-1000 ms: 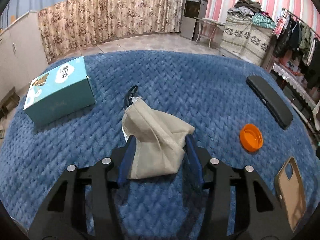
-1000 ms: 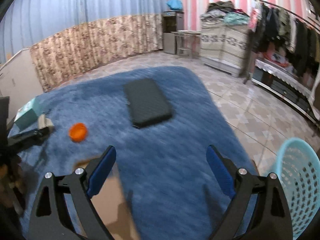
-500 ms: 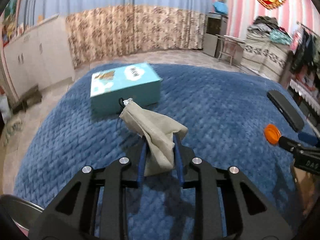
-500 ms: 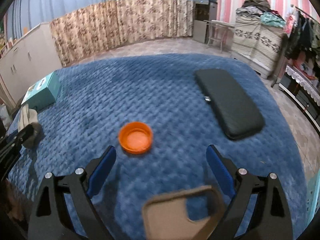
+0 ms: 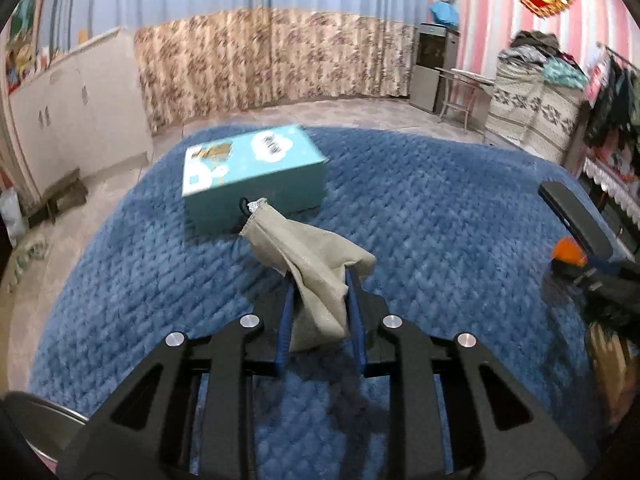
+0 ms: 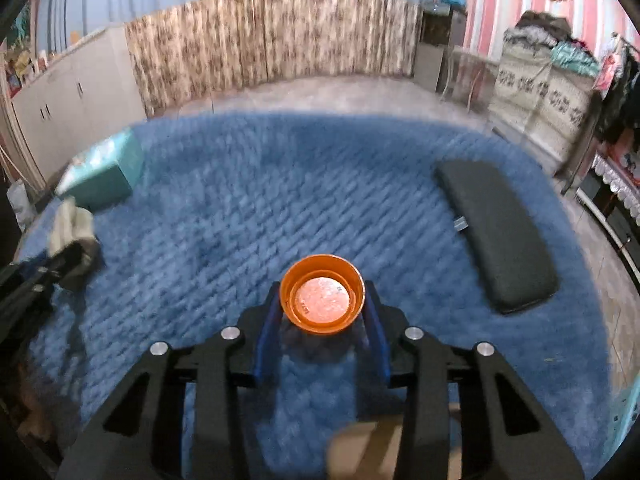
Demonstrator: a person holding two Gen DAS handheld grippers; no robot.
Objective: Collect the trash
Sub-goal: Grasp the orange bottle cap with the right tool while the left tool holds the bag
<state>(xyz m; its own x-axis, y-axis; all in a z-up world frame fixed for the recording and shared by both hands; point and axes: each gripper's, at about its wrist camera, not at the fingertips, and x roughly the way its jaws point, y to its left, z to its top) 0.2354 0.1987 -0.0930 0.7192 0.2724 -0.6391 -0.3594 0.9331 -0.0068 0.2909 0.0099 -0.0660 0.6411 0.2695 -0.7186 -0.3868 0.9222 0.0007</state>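
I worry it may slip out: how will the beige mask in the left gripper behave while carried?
The beige mask is probably floppy: it folds and droops between the left gripper fingers. It looks thin, so likely very light. Bunched fabric should grip the pads well.

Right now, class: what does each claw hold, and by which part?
The left claw pinches the grey face mask at its bunched lower end. The right claw grips the orange cap across its rim.

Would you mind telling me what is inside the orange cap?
The orange cap, gripped by the right gripper, faces open side up. Only its pale, speckled inner liner shows; nothing else lies inside. Whatever is beneath the cap is hidden.
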